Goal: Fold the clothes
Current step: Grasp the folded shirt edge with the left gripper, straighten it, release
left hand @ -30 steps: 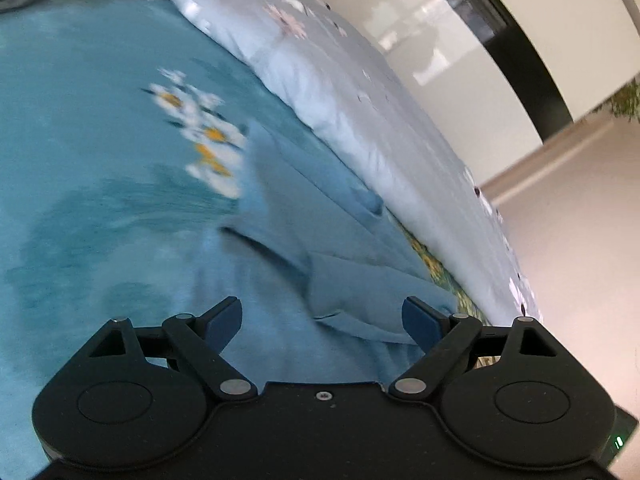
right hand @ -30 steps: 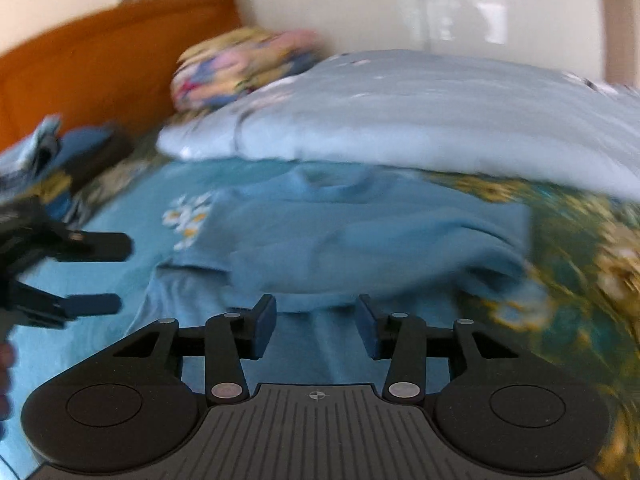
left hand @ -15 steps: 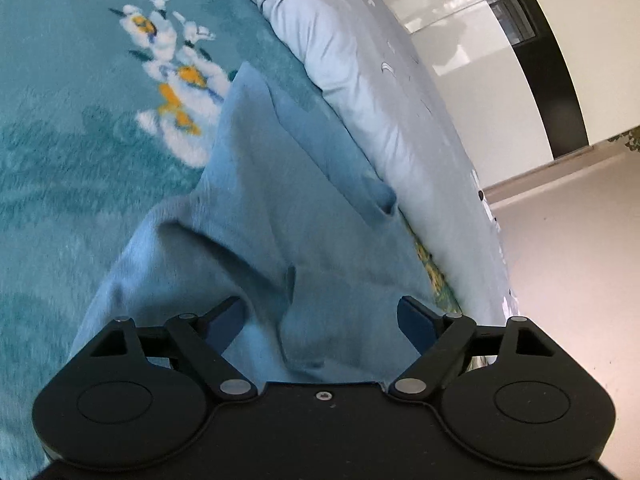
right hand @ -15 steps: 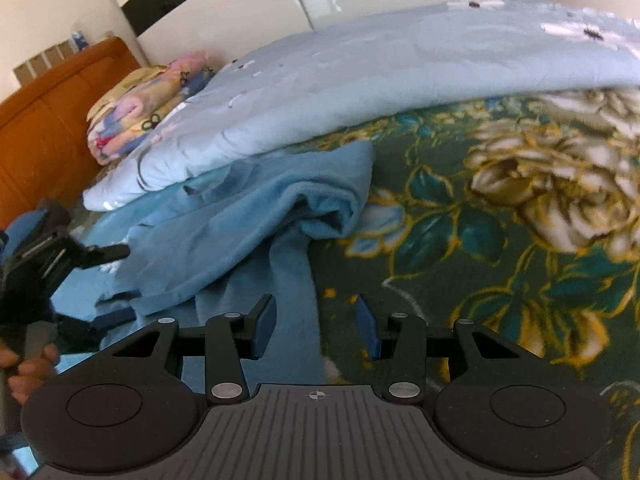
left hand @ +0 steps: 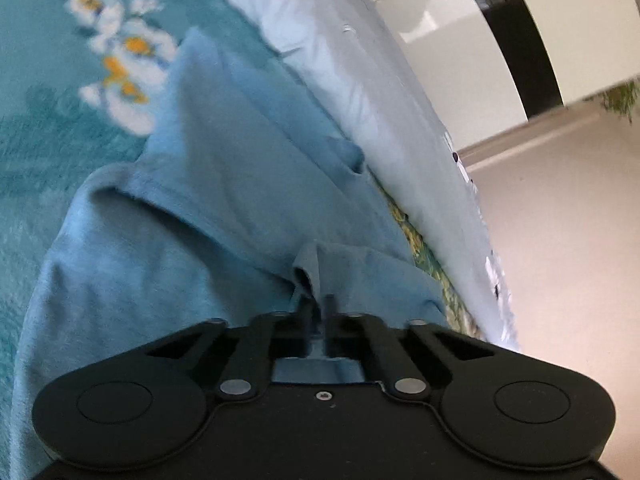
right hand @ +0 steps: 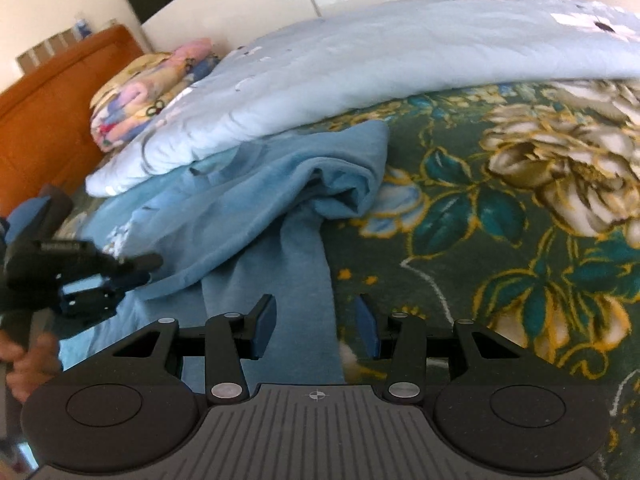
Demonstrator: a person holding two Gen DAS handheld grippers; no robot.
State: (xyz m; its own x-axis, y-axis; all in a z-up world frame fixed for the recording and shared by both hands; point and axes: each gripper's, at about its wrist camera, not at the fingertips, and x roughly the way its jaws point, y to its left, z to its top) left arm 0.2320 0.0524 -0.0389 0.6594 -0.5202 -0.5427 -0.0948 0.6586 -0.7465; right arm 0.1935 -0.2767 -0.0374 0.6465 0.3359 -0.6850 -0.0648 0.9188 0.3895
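Note:
A light blue garment (left hand: 224,200) lies rumpled on the bed, with one long strip (right hand: 304,280) running toward the right wrist camera. My left gripper (left hand: 318,304) is shut on a raised fold of the garment's edge. It also shows in the right wrist view (right hand: 136,270) at the left, pinching the cloth. My right gripper (right hand: 316,326) is open, its jaws standing on either side of the long strip, just above it.
A pale blue quilt (right hand: 360,68) lies along the far side of the bed, with a folded colourful blanket (right hand: 148,88) and an orange headboard (right hand: 44,112) beyond. The bedspread is teal with white flowers (left hand: 116,68) and dark green floral (right hand: 520,200). Floor (left hand: 560,240) lies past the bed edge.
My left gripper has closed from open onto a fold of the garment. My right gripper has moved in closer over the long strip and stays open.

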